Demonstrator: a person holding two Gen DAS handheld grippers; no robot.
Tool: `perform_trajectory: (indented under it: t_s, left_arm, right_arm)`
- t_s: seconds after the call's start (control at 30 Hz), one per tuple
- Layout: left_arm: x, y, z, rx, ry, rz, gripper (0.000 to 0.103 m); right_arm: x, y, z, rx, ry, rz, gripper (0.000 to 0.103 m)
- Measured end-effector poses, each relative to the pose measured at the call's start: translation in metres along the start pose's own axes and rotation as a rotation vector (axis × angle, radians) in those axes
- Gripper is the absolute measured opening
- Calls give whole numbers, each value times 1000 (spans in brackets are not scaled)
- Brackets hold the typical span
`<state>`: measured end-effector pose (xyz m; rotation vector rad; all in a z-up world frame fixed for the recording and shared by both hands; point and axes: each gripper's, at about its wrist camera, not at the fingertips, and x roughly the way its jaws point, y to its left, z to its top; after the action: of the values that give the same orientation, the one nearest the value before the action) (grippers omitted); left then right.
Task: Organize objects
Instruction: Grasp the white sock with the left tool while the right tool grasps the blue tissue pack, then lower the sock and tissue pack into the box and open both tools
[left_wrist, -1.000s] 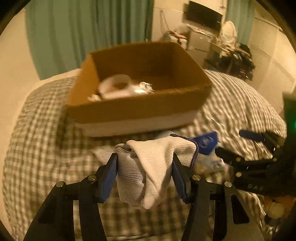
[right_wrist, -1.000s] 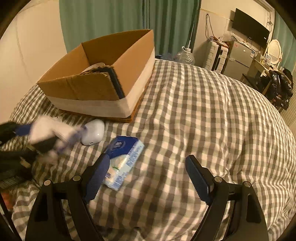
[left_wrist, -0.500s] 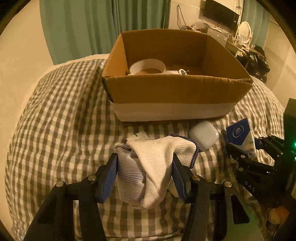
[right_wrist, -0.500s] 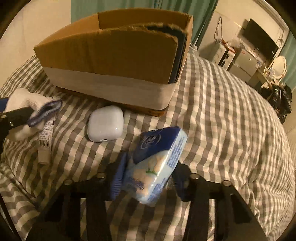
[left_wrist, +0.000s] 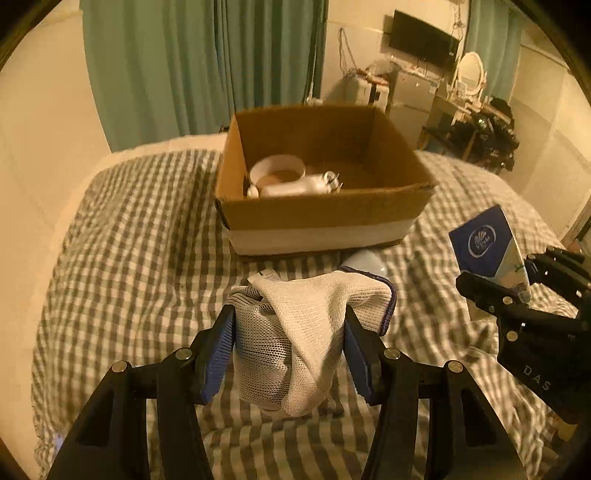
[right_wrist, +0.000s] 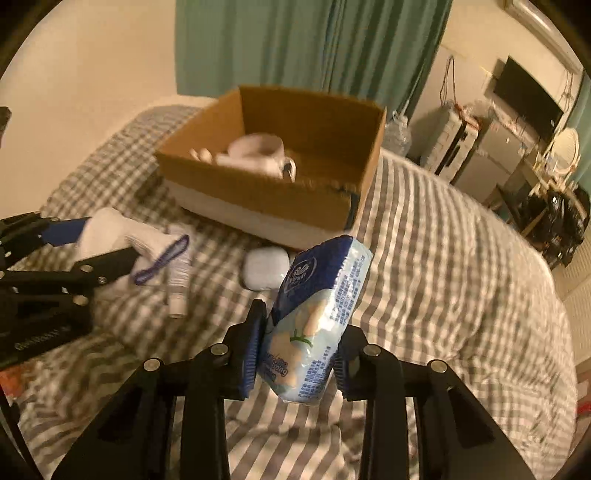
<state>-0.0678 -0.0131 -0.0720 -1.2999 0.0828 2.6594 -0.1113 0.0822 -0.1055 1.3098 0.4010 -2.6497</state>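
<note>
My left gripper (left_wrist: 290, 347) is shut on a white sock (left_wrist: 295, 332) and holds it above the checked bed; the sock also shows in the right wrist view (right_wrist: 122, 240). My right gripper (right_wrist: 299, 354) is shut on a blue and white tissue pack (right_wrist: 317, 306), lifted off the bed; the pack shows in the left wrist view (left_wrist: 487, 247). An open cardboard box (left_wrist: 321, 218) sits ahead on the bed and holds a white tape roll (left_wrist: 277, 170) and a small white bottle (left_wrist: 295, 188). A white earbud case (right_wrist: 264, 267) and a small white tube (right_wrist: 179, 280) lie in front of the box.
The checked bedcover (left_wrist: 122, 251) spreads around the box. Green curtains (left_wrist: 199, 62) hang behind the bed. A TV (left_wrist: 424, 35), a mirror and cluttered shelves stand at the far right.
My right gripper has closed on the tissue pack and lifted it off the bed. Both grippers have risen, so the box's inside shows more. The left still holds the sock.
</note>
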Motion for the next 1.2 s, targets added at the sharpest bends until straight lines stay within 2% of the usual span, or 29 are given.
perform_trajectory:
  t_s: [0.3, 0.57, 0.73, 1.03, 1.2]
  left_arm:
    - [-53, 7, 3, 14, -71, -16, 57]
    - [-70, 11, 9, 12, -72, -34, 57]
    - [-82, 11, 23, 20, -100, -38, 57]
    - [-77, 19, 68, 17, -134, -45, 57]
    - [-59, 17, 98, 57, -176, 14, 57]
  right_arm:
    - [-74, 26, 12, -31, -79, -32, 32]
    - [-98, 30, 20, -26, -101, -12, 32]
    - [-113, 29, 32, -31, -129, 0, 32]
    - [-110, 17, 80, -47, -160, -7, 32]
    - [-91, 7, 112, -52, -169, -6, 32]
